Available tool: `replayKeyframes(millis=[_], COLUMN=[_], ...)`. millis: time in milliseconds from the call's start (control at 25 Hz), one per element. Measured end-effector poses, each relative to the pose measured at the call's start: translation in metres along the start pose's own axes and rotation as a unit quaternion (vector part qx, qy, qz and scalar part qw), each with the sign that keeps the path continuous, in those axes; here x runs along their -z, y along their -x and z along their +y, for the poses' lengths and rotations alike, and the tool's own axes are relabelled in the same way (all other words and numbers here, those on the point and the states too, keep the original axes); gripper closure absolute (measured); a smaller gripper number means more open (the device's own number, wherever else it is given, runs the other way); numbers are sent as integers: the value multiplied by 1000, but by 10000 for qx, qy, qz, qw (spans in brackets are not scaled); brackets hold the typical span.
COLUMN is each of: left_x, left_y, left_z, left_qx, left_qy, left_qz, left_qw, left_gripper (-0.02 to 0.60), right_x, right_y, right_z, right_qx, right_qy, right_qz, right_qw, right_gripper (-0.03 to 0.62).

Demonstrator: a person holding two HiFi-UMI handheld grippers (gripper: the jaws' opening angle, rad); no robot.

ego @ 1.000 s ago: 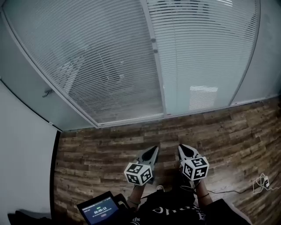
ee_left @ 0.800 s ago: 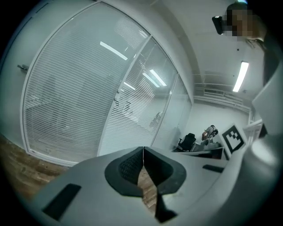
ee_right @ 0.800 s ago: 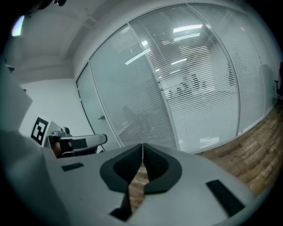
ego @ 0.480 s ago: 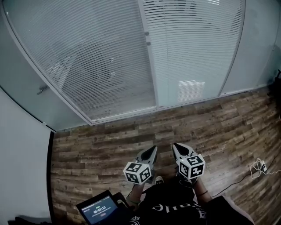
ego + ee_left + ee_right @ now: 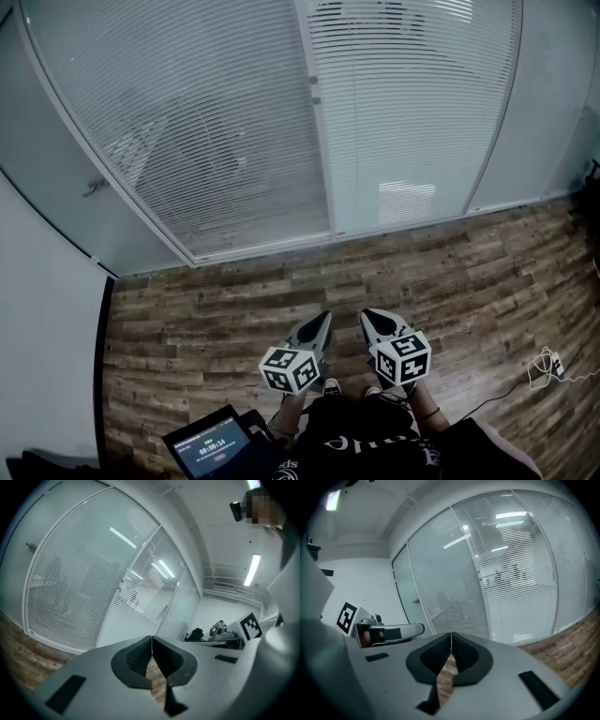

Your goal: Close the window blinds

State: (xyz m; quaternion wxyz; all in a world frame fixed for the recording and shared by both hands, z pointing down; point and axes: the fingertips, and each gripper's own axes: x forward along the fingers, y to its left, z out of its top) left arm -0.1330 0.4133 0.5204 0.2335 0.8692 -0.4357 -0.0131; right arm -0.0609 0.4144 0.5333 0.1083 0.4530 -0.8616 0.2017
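White window blinds (image 5: 216, 122) hang behind glass panels across the top of the head view; a second panel of blinds (image 5: 403, 103) lies right of a grey frame post (image 5: 319, 122) that carries small knobs. Both grippers hover low over the wooden floor, well short of the glass. My left gripper (image 5: 325, 319) is shut with nothing in it, its jaws meeting in the left gripper view (image 5: 152, 641). My right gripper (image 5: 367, 318) is shut and empty too (image 5: 451, 638). The blinds (image 5: 93, 597) (image 5: 506, 588) fill both gripper views.
A wood-plank floor (image 5: 234, 309) runs up to the glass wall. A grey door with a handle (image 5: 92, 187) stands at the left. A tablet with a timer (image 5: 214, 448) sits at the bottom left. A white cable (image 5: 544, 367) lies on the floor at right.
The head view has shifted: the blinds and floor slid left and slightly up. Both grippers stayed shut and drifted a little left and down in the frame.
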Motion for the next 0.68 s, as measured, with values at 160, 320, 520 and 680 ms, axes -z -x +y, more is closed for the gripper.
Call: replayKeyframes(millis=[160,320,520,680], left_x=[7,14,22,25], left_y=[1,-6,-9,-13], left_z=[-14,-28,-40,-39], left_qx=[-89,-129,-152,-190], left_qy=[87,110,153,273], left_qz=[-33,29,65,31], left_qw=[9999,9999,9997,9994], left_gripper=[575,575,575,575], right_x=[5,9,12,11], right_y=[18,30,41,42], right_z=[-1,-13,-23,-28], right_qx=[-80,-123,-148,-149], right_qy=[35,-71,-195,-186], right_qz=[72,108,86,73], right_qw=[9999,9998,9997,9997], right_gripper=[574,574,574,574])
